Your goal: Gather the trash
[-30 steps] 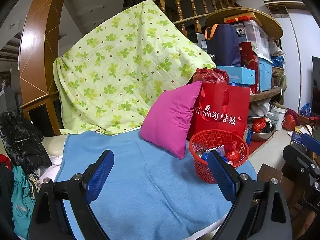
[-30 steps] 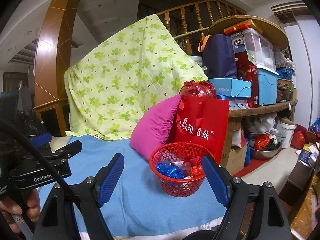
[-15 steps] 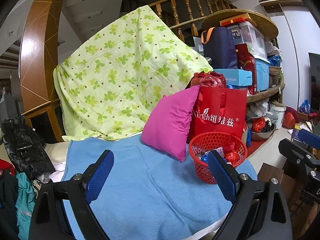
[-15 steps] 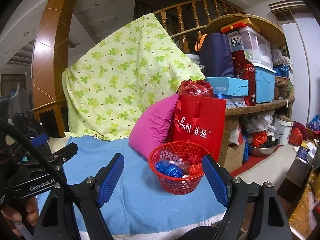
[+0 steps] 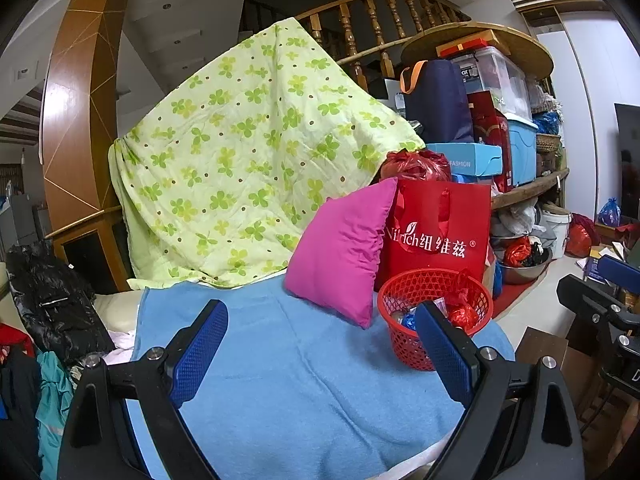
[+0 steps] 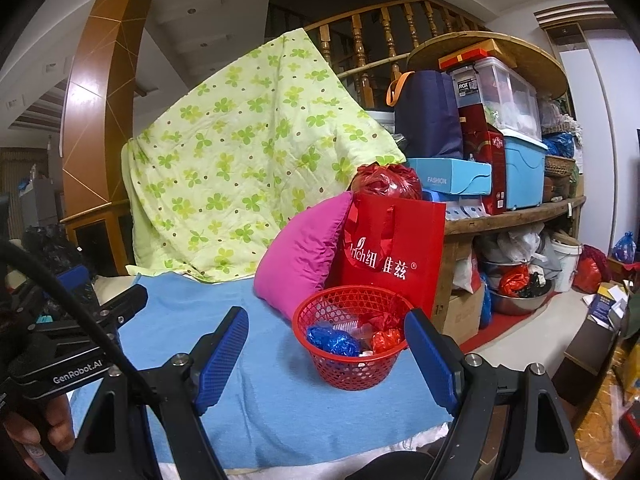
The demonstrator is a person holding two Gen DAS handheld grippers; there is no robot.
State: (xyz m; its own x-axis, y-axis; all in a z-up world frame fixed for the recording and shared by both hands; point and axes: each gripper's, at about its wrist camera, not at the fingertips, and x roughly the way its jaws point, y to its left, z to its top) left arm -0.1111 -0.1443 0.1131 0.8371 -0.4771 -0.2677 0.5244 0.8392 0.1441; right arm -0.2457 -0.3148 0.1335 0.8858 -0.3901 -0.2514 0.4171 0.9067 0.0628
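A red mesh basket [image 6: 352, 364] stands on the blue towel [image 6: 272, 392], holding a blue crumpled wrapper [image 6: 332, 340], a red wrapper [image 6: 386, 339] and clear plastic. It also shows in the left wrist view [image 5: 404, 340], partly behind my right finger. My left gripper [image 5: 320, 354] is open and empty, held back above the towel [image 5: 300, 392]. My right gripper [image 6: 326, 356] is open and empty, with the basket between and beyond its fingers. The left gripper's body [image 6: 76, 344] shows at the left of the right wrist view.
A pink pillow [image 6: 300, 256] and a red shopping bag [image 6: 392, 252] stand right behind the basket. A green clover quilt [image 6: 248, 152] hangs behind. Cluttered shelves [image 6: 500, 152] are at the right. Black and teal clothes [image 5: 44, 320] lie at the left. The towel's front edge drops off near me.
Both grippers have drawn back and tilted slightly upward; the scene sits a little lower and farther. Both stay open and empty. The basket has not moved.
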